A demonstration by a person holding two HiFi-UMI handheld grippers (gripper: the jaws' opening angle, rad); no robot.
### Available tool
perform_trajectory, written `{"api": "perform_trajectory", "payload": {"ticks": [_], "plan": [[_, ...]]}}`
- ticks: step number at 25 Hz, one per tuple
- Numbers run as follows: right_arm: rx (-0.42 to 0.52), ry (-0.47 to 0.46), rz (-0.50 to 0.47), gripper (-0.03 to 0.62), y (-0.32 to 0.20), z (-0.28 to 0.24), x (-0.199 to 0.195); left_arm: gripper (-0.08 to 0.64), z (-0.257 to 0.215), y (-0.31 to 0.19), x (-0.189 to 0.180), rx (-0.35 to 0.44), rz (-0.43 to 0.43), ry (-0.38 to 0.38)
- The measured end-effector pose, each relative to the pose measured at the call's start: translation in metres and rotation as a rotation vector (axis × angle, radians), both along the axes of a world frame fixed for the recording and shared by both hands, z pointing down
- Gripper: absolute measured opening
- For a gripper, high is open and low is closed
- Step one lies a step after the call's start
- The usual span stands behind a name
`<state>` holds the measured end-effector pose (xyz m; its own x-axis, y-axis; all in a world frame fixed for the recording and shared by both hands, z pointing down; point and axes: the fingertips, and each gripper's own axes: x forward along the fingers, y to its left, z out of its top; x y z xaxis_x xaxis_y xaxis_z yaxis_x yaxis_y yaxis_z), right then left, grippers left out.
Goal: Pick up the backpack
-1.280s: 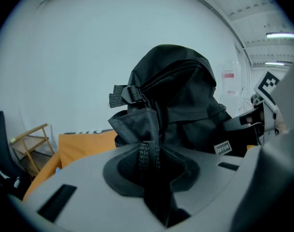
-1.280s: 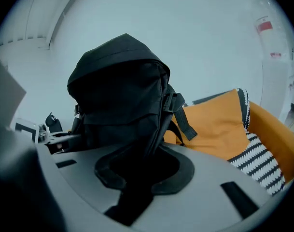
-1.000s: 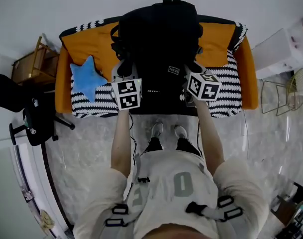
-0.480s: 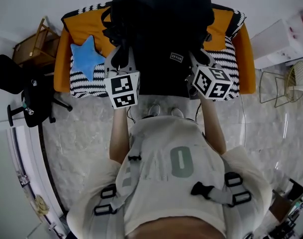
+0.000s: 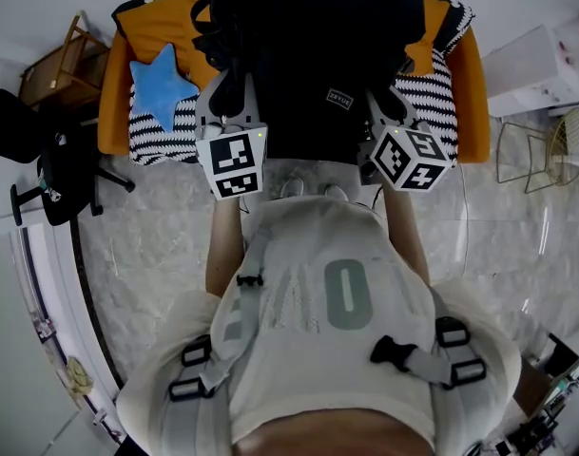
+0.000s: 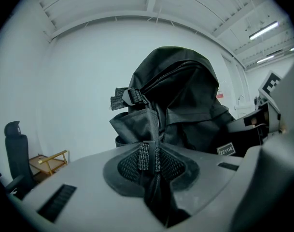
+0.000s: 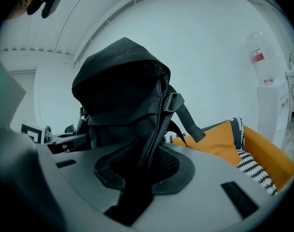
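A black backpack [image 5: 313,55] hangs in the air above the orange sofa [image 5: 465,93], held from both sides. My left gripper [image 5: 227,112] is shut on the fabric at the pack's left side, where a strap [image 6: 147,154] runs between its pads. My right gripper [image 5: 384,117] is shut on the pack's right side, with a dark fold of fabric [image 7: 147,153] pinched between its jaws. In the left gripper view the backpack [image 6: 178,105] fills the middle, with a small label at its lower right. In the right gripper view the backpack [image 7: 122,95] rises in front of the white wall.
A blue star cushion [image 5: 161,88] lies on the black-and-white striped throw [image 5: 161,141] at the sofa's left. A black office chair [image 5: 42,160] and a wooden rack [image 5: 51,74] stand to the left. White furniture [image 5: 546,60] and a wire chair [image 5: 546,155] stand to the right.
Both grippers have lifted the backpack up off the sofa seat and drawn it nearer to the person. The grips on both sides are unchanged.
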<state>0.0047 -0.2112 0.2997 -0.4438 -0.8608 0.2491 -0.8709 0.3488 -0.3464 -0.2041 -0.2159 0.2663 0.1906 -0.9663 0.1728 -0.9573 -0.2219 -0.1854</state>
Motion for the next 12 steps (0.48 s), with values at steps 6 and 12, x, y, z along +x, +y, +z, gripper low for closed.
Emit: {"api": "perform_trajectory", "payload": {"ticks": [6, 12], "plan": [[0.001, 0.000, -0.007, 0.095, -0.0027, 0.0009, -0.0033, 0.077, 0.0026, 0.0008, -0.0039, 0.007, -0.013, 0.014], [-0.008, 0.007, -0.029, 0.095, -0.0087, 0.0025, -0.0076, 0.075, 0.0089, -0.0037, -0.0093, -0.008, -0.035, 0.030]]}}
